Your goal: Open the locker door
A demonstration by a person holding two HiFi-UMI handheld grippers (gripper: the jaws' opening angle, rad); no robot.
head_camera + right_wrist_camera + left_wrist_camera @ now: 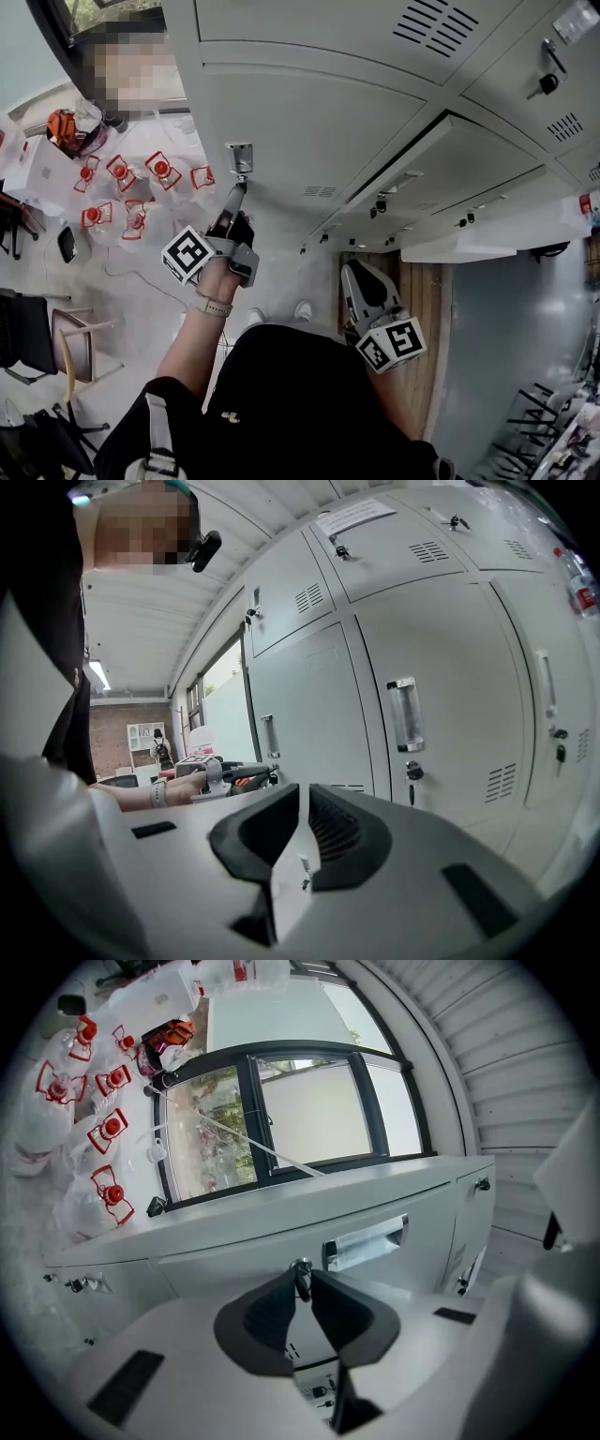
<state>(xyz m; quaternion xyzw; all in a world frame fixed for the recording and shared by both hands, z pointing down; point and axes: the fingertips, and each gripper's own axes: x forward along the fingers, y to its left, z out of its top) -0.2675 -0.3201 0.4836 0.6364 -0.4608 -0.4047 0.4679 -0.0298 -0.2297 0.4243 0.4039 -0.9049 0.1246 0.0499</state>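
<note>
Grip step, as judged: you are taking hold of the lock before the door can swing.

1. Right gripper [361, 281]: you hold it low, close to your body and well apart from the lockers. Its own view shows the jaws almost together with nothing between them [305, 803].
2. Left gripper [240, 187]: you hold it out level against the locker door [319, 131]. Its own view shows the jaws drawn in on the key [301, 1271], which stands in the lock just below the recessed handle [366, 1242]. The pads sit against both sides of the key.
3. Locker door: it lies flush with its frame, not yet open.

Next move, as judged: roll your left wrist to turn the key. Keep the pads square on it so it does not slip out. Then pull the door toward you by the key or the handle.

View differences:
- Head view: shows both grippers, and the handle [239, 157] right above the left gripper's tip. The key itself is too small to read there.
- Left gripper view: the only one that shows the pads meeting the key.
- Right gripper view: shows your left gripper [225, 772] from the side, and a neighbouring locker's handle [403, 714].
</note>
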